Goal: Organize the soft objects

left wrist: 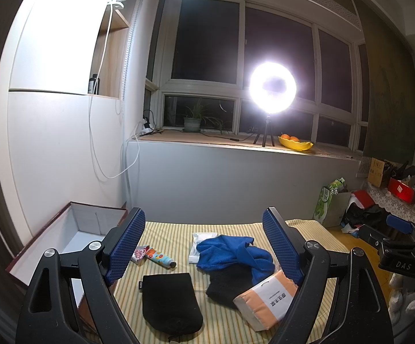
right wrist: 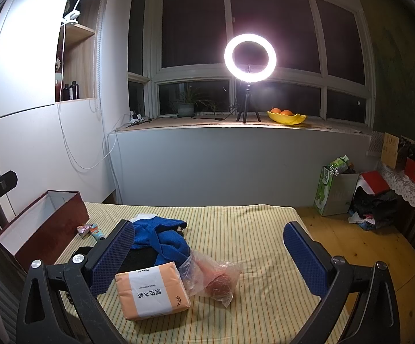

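On a yellow striped table [left wrist: 178, 232] lie a blue fleece cloth [left wrist: 233, 250], a black cloth [left wrist: 224, 285] under it, a black pouch [left wrist: 170, 301], an orange tissue pack [left wrist: 267, 298] and a white packet [left wrist: 200, 242]. My left gripper [left wrist: 204, 226] is open and empty above them. In the right wrist view the tissue pack [right wrist: 153, 289], a clear bag with something pink [right wrist: 213, 275] and the blue cloth [right wrist: 161, 238] lie before my right gripper [right wrist: 208, 238], which is open and empty.
An open red-brown box [left wrist: 72, 235] with a white inside stands at the table's left edge; it also shows in the right wrist view [right wrist: 44, 226]. A small tube [left wrist: 160, 258] and a snack packet [left wrist: 140, 253] lie near it. Bags and clutter [right wrist: 350, 197] sit on the floor at right.
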`<state>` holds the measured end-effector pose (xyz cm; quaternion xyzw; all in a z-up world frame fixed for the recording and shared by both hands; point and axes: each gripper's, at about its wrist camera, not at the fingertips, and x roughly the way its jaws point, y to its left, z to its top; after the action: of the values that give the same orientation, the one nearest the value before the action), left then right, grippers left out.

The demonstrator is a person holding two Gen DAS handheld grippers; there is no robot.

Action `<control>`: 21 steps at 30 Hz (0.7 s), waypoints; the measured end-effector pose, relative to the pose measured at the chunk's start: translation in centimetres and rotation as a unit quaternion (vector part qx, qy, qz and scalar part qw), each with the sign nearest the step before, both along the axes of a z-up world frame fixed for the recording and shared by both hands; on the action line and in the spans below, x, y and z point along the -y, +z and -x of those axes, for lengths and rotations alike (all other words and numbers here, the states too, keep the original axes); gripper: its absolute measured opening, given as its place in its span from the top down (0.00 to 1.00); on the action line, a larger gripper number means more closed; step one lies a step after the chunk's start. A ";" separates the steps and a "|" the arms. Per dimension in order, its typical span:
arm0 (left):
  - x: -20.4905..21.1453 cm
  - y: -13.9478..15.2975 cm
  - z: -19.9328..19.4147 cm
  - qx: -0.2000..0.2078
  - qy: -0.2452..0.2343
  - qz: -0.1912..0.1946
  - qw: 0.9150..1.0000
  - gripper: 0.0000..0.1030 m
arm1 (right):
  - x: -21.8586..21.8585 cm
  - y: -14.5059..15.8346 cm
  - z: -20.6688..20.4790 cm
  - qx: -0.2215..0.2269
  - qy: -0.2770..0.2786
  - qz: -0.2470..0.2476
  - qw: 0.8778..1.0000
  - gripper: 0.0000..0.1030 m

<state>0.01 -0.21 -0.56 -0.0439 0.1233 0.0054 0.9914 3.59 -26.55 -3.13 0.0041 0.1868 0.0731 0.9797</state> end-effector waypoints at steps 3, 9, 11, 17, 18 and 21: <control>0.0 -0.1 0.0 0.000 0.000 0.000 1.000 0.18 | 0.0 0.0 0.0 0.000 0.001 0.000 1.000 0.00; 0.0 -0.1 0.0 -0.001 -0.001 0.000 1.000 0.18 | 0.0 0.0 0.0 0.000 0.000 0.000 1.000 0.00; 0.1 -0.1 0.1 -0.001 -0.001 0.000 1.000 0.18 | 0.0 0.0 0.0 -0.001 0.001 -0.001 1.000 0.00; 0.2 -0.2 0.1 -0.002 -0.002 -0.001 1.000 0.18 | 0.1 -0.2 -0.1 -0.001 0.001 -0.001 1.000 0.00; 0.2 -0.2 0.0 -0.003 -0.003 -0.001 1.000 0.18 | 0.0 -0.2 -0.1 -0.001 0.002 -0.001 1.000 0.01; 0.3 -0.3 0.0 -0.004 -0.004 0.000 1.000 0.18 | 0.0 -0.4 -0.1 -0.003 0.003 -0.002 1.000 0.00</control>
<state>0.01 -0.54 -0.90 -0.0430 0.1273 0.0019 0.9909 3.71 -26.52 -3.52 0.0054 0.1895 0.0761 0.9789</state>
